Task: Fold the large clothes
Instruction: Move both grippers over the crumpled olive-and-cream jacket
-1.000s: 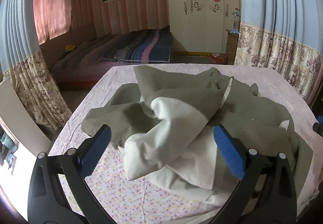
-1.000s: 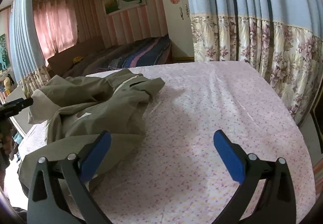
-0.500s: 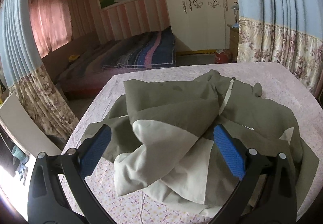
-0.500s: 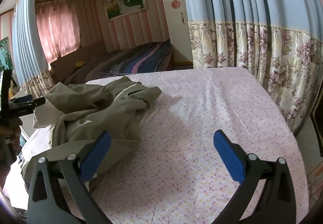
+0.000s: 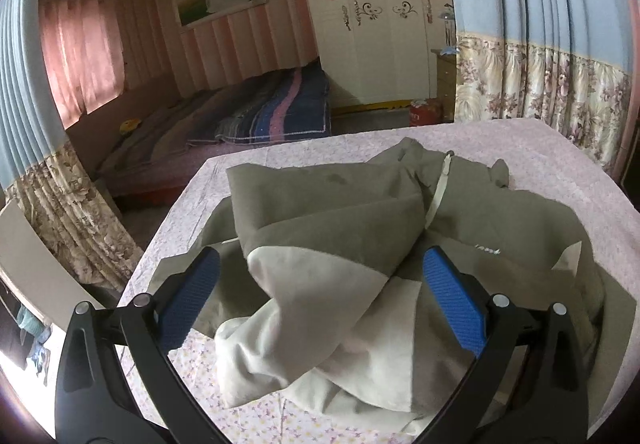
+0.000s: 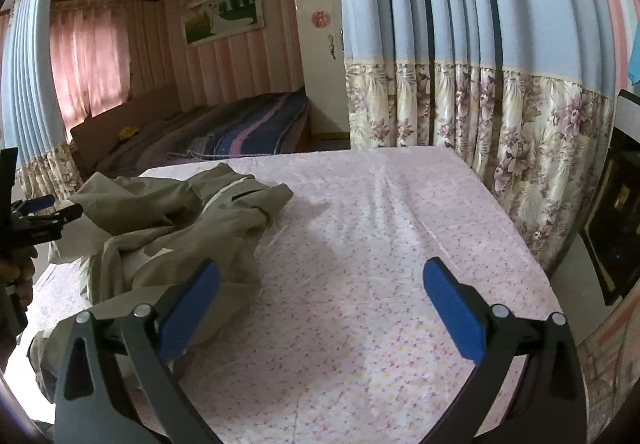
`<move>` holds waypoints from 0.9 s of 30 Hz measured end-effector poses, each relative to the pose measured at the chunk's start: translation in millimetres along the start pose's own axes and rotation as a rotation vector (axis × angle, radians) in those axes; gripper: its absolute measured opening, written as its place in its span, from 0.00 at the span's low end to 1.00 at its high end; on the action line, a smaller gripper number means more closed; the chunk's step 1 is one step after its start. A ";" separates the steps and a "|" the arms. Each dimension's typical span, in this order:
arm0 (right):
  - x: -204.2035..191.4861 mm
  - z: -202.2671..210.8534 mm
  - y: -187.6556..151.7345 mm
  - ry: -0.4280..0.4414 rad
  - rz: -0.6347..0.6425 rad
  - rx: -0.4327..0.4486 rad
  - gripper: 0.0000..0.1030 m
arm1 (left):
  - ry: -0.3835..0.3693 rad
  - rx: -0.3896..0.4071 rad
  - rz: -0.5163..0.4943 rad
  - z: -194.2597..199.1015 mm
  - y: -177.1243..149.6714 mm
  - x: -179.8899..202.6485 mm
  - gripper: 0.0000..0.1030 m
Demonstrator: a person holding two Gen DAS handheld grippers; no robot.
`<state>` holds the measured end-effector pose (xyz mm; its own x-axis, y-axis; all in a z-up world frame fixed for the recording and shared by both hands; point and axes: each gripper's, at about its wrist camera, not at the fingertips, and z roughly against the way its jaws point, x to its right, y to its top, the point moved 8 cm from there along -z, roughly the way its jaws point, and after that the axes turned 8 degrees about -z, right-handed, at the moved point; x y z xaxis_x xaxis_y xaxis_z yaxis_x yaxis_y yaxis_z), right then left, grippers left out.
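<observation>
Olive jacket crumpled under spread left gripper; right gripper spread, beside it

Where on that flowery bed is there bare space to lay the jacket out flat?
The floral sheet is bare from the olive jacket across to the flowered curtain, ahead of the open right gripper. The side under the open left gripper is crowded with crumpled jacket.

Both claws agape (empty)

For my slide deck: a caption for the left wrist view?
Open left tool poised over a crumpled olive jacket on a floral sheet.
</observation>
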<state>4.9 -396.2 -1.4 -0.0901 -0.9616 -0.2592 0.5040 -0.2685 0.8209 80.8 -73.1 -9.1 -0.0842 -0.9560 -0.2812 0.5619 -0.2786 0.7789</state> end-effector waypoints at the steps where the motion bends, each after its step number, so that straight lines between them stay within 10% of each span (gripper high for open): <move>1: -2.3 -0.6 -1.0 0.001 -0.002 -0.004 0.98 | -0.010 0.004 -0.003 0.1 -1.3 -2.2 0.97; 27: -117.9 -30.7 -15.3 -0.192 0.075 -0.082 0.98 | -0.208 0.102 -0.092 -17.7 -13.1 -56.3 0.97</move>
<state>34.2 -277.0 0.9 -0.2078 -0.9739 -0.0909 0.5830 -0.1979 0.7880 92.7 -13.9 -13.4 -0.3046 -0.9216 -0.2404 0.4590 -0.3632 0.8108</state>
